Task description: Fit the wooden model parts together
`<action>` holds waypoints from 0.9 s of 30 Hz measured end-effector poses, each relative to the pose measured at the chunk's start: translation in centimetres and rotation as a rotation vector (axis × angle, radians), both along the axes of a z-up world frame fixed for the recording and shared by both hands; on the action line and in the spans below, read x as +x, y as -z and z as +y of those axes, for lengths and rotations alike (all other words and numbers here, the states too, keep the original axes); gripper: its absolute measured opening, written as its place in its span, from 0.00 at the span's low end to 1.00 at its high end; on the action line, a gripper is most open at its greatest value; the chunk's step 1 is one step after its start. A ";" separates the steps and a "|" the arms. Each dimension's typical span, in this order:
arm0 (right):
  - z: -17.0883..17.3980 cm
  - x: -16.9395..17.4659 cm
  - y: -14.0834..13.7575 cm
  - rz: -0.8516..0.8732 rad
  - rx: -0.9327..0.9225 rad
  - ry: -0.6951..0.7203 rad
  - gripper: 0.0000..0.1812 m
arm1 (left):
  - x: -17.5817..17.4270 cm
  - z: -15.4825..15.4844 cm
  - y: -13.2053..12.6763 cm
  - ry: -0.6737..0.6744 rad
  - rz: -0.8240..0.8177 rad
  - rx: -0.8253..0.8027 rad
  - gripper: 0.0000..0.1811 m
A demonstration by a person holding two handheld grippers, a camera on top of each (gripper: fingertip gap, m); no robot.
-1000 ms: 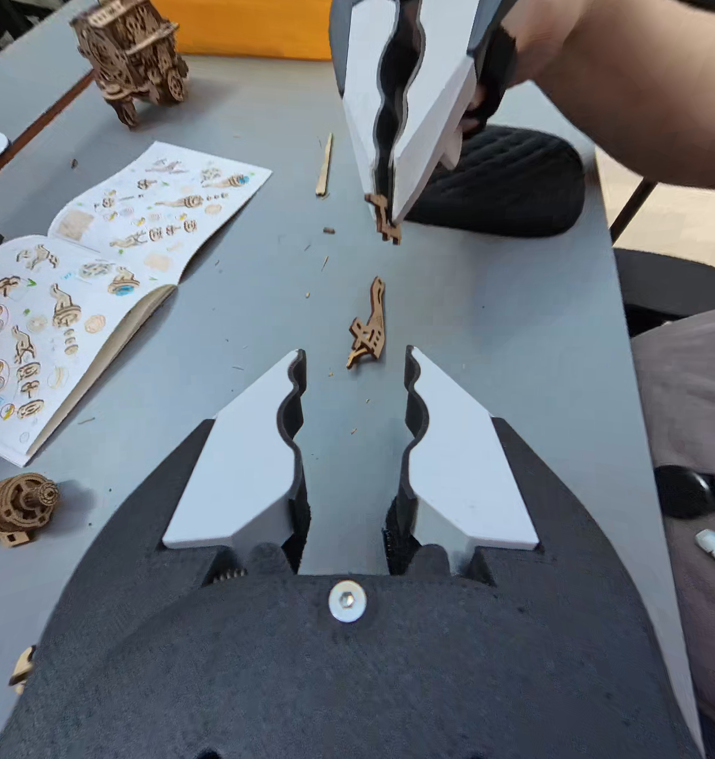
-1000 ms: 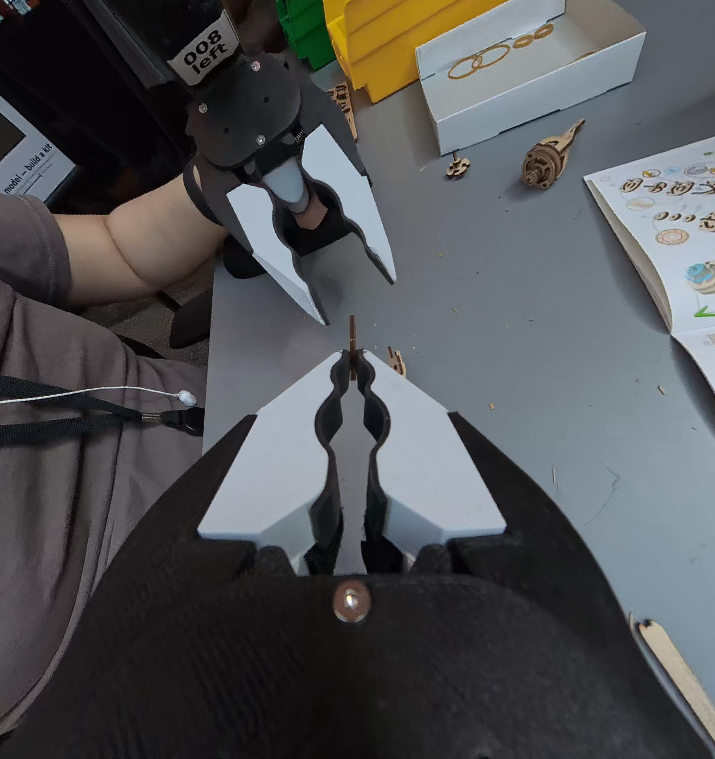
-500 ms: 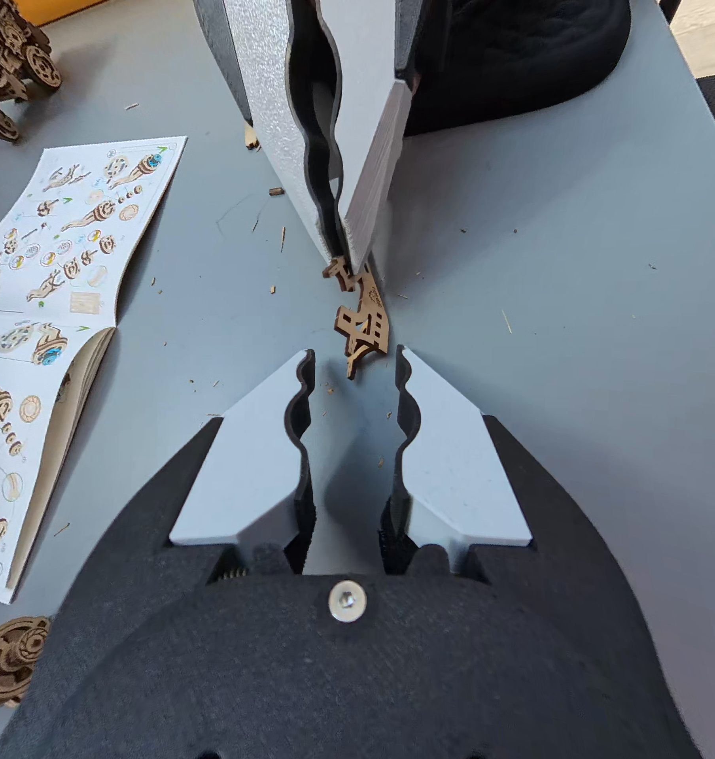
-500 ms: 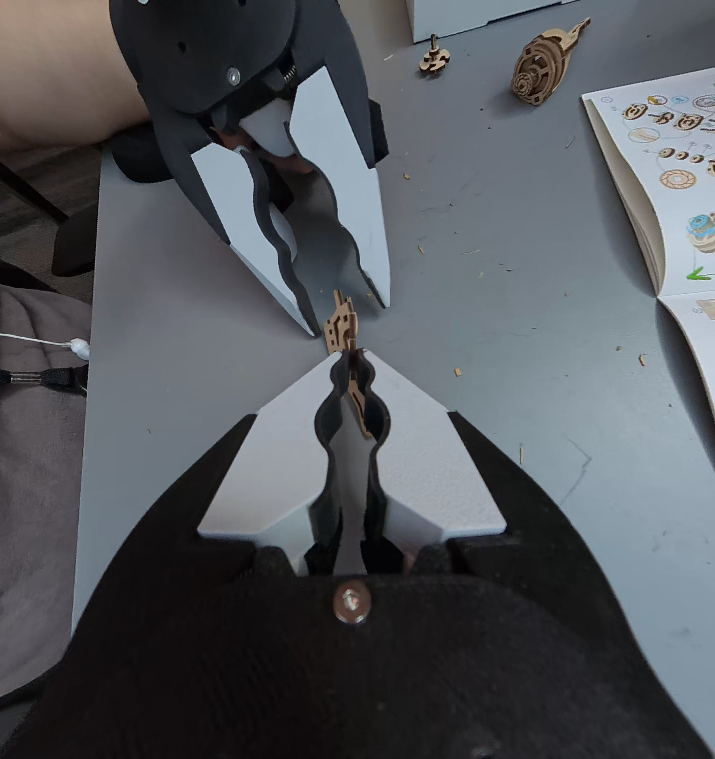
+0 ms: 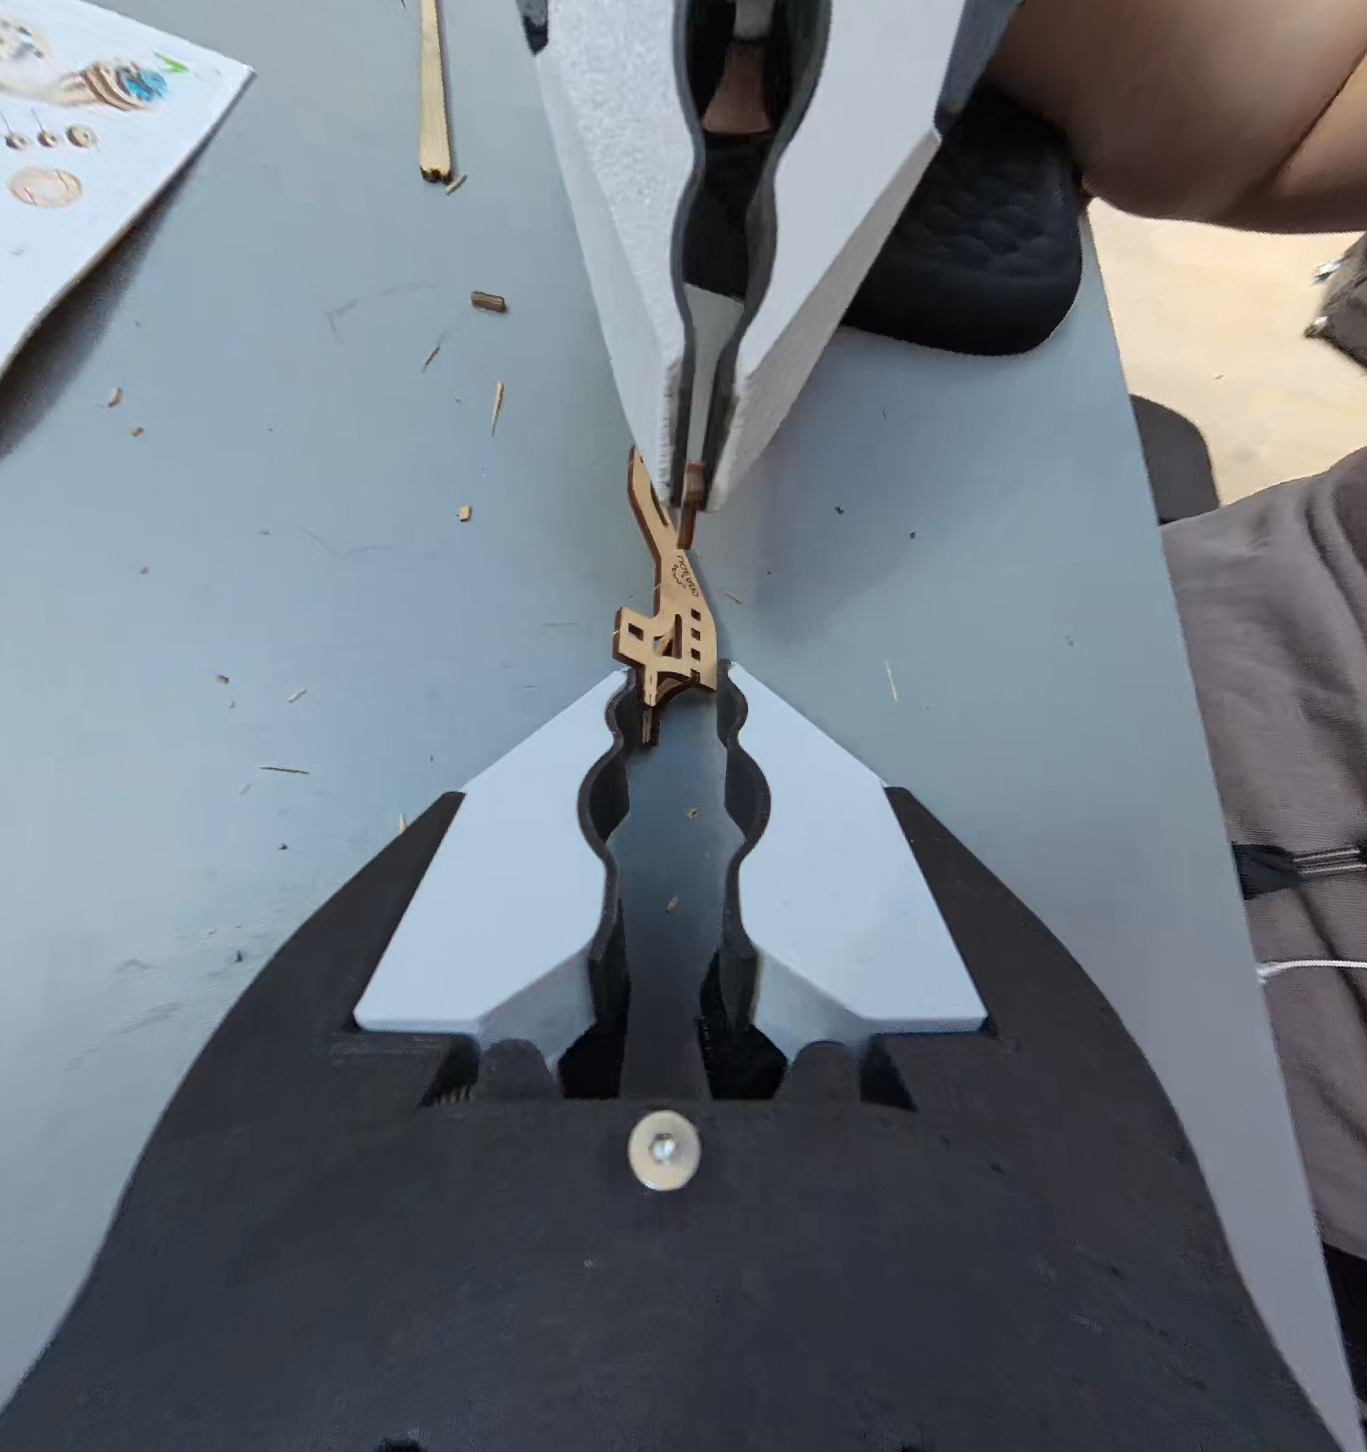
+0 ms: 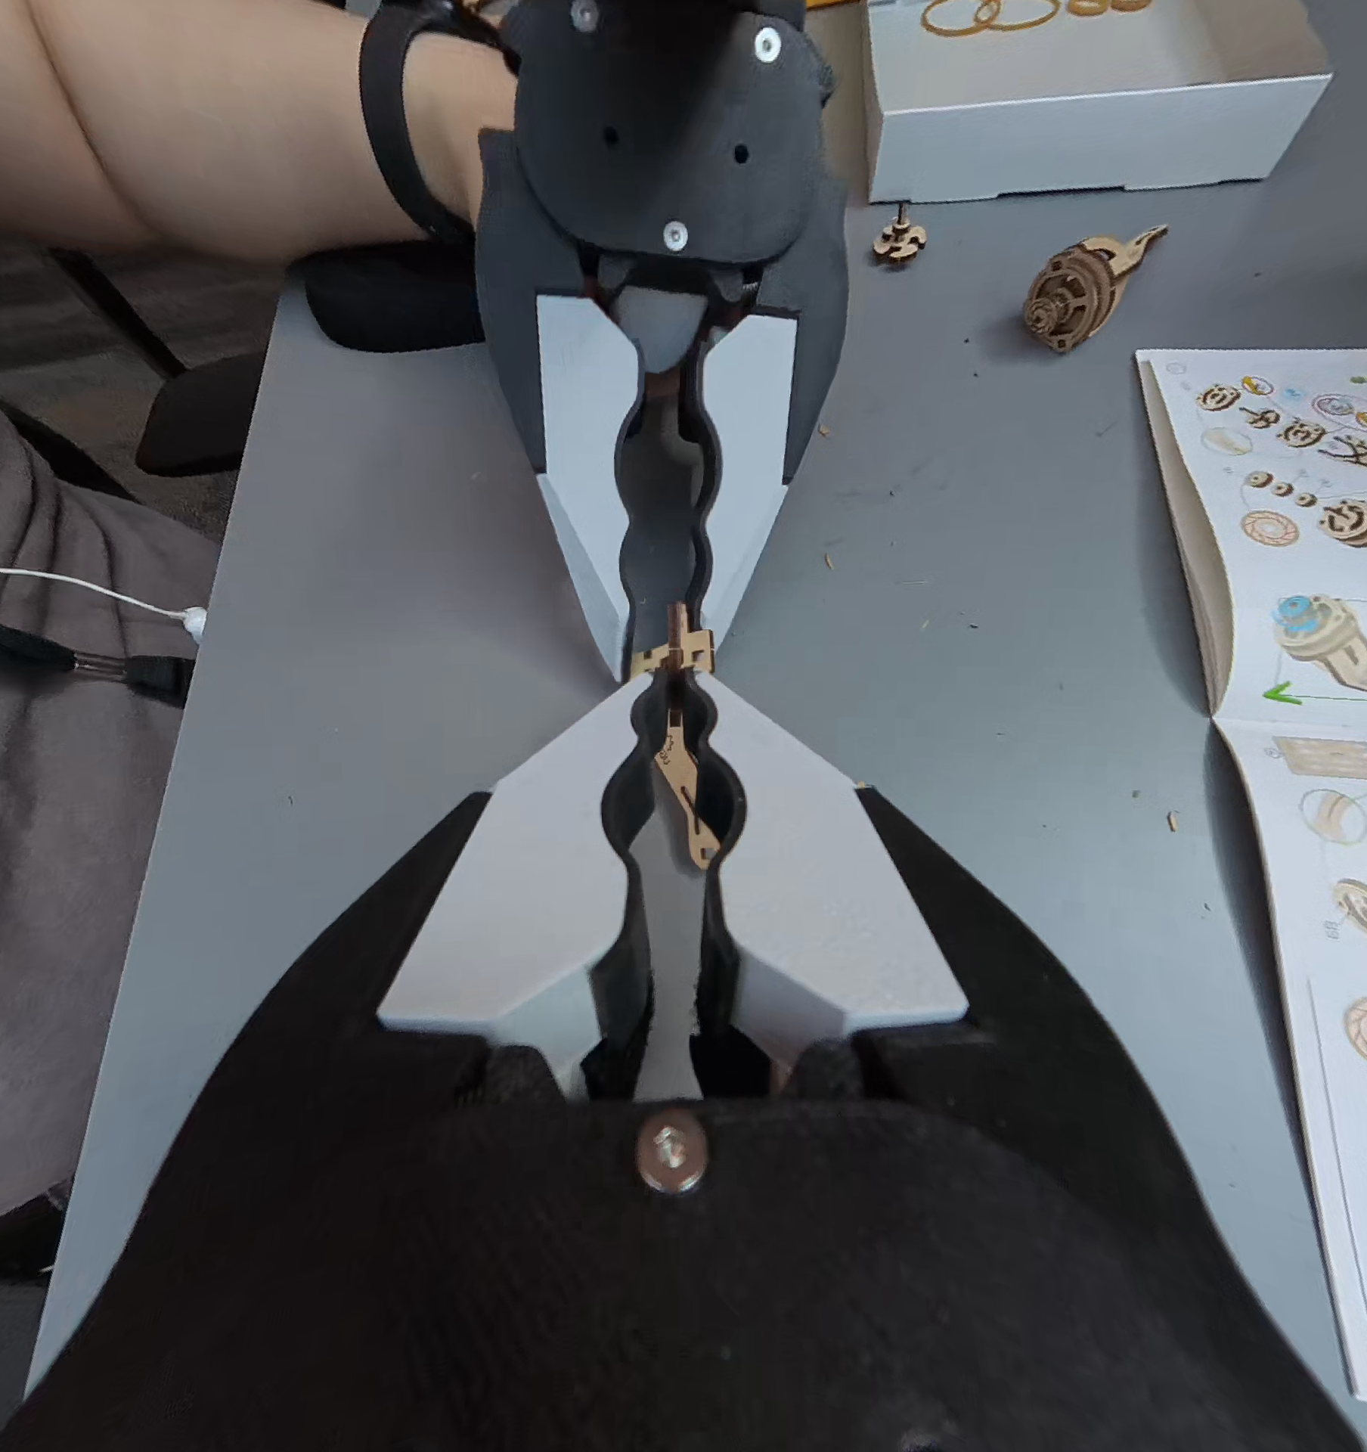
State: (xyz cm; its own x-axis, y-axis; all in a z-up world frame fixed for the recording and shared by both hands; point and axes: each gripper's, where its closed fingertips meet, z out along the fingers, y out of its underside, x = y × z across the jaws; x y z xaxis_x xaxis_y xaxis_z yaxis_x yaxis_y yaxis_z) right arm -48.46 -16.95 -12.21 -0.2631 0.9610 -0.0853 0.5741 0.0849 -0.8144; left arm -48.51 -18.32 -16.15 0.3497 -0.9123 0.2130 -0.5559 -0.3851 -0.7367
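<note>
A flat, light wooden part (image 5: 668,628) with a long thin tail lies over the grey table (image 5: 272,550). My left gripper (image 5: 676,680) has its fingertips closed across the part's wide notched end. My right gripper (image 5: 688,481) comes from the far side, tip to tip with the left one. It is shut on a small dark wooden piece (image 5: 694,491) that touches the flat part's tail. In the right wrist view the right gripper (image 6: 671,685) meets the left gripper (image 6: 668,664), the flat part's tail (image 6: 684,801) runs back between the right fingers, and the small piece (image 6: 674,628) stands edge-on.
An open instruction booklet (image 6: 1293,707) lies beside the grippers. A white box (image 6: 1097,118), a round wooden subassembly (image 6: 1073,298) and a small gear piece (image 6: 898,240) sit beyond. A wooden stick (image 5: 434,94) and chips lie on the table. A black cushion (image 5: 971,259) is at the table's edge.
The right gripper came down with the small piece to the flat part. The left gripper moved forward and its fingers closed from wide open onto the flat part's wide end.
</note>
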 end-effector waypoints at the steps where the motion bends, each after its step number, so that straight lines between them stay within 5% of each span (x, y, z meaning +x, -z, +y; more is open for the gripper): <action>1: 0.2 -0.1 0.6 -0.024 0.022 0.005 0.01 | 0.1 -0.3 -0.1 0.004 -0.017 -0.060 0.09; 12: -0.2 -0.7 1.9 -0.126 -0.147 -0.016 0.01 | 0.1 -0.2 -0.4 0.011 -0.094 -0.222 0.10; 15: 0.4 -0.8 1.9 -0.133 -0.175 0.005 0.01 | -0.1 -0.1 -0.5 0.028 -0.081 -0.155 0.18; 27: 1.4 -1.0 2.0 -0.137 -0.299 0.053 0.01 | -0.2 1.2 0.0 -0.038 0.004 0.082 0.16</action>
State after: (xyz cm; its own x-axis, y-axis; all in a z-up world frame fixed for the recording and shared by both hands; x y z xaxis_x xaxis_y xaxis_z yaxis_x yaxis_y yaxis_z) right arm -49.51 -15.51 -14.19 -0.1800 0.8999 -0.3972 0.6774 -0.1794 -0.7134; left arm -48.69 -17.10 -16.13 0.3854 -0.9125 0.1370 -0.5447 -0.3448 -0.7644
